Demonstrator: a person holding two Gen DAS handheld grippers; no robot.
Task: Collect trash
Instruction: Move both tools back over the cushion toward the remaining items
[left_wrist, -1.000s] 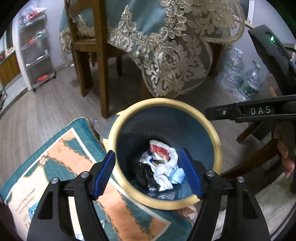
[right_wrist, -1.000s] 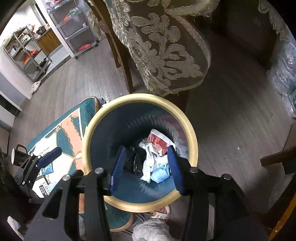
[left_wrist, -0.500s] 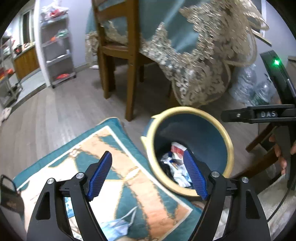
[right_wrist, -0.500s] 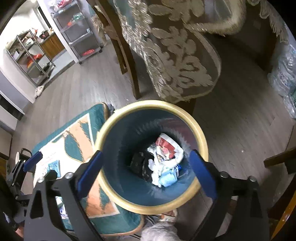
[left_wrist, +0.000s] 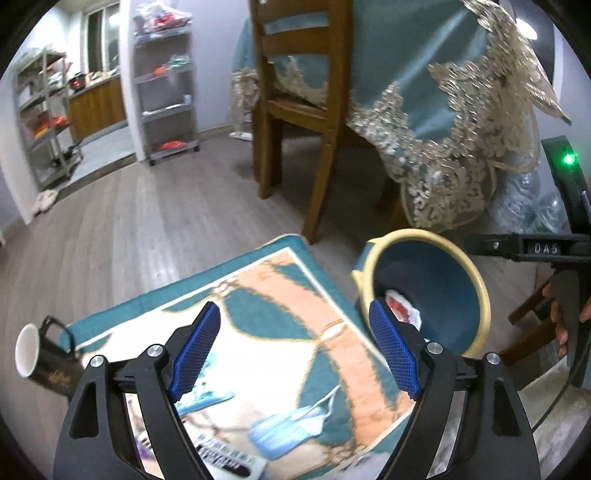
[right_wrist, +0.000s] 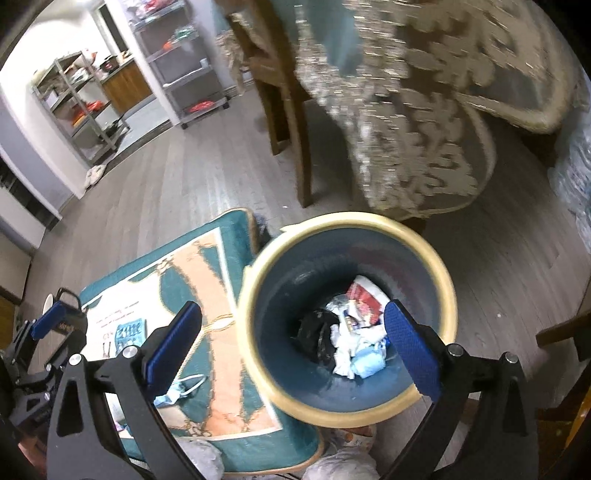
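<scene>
On the grey plank floor, a teal-and-peach rug (left_wrist: 258, 295) lies left of a blue bin (right_wrist: 439, 291) with a cream rim, part-filled with crumpled trash. Near on the rug lies a blue face mask (left_wrist: 286, 424): light, limp, probably best pinched mid-fold. Left tool (left_wrist: 295, 354) and right tool (right_wrist: 291, 341) both gape wide, holding nothing.

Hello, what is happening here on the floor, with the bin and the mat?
A person is collecting trash with a claw in each hand. The right claw is open and empty over the bin, which already holds crumpled litter. The left claw, also open, points at a blue face mask lying on the mat.
</scene>
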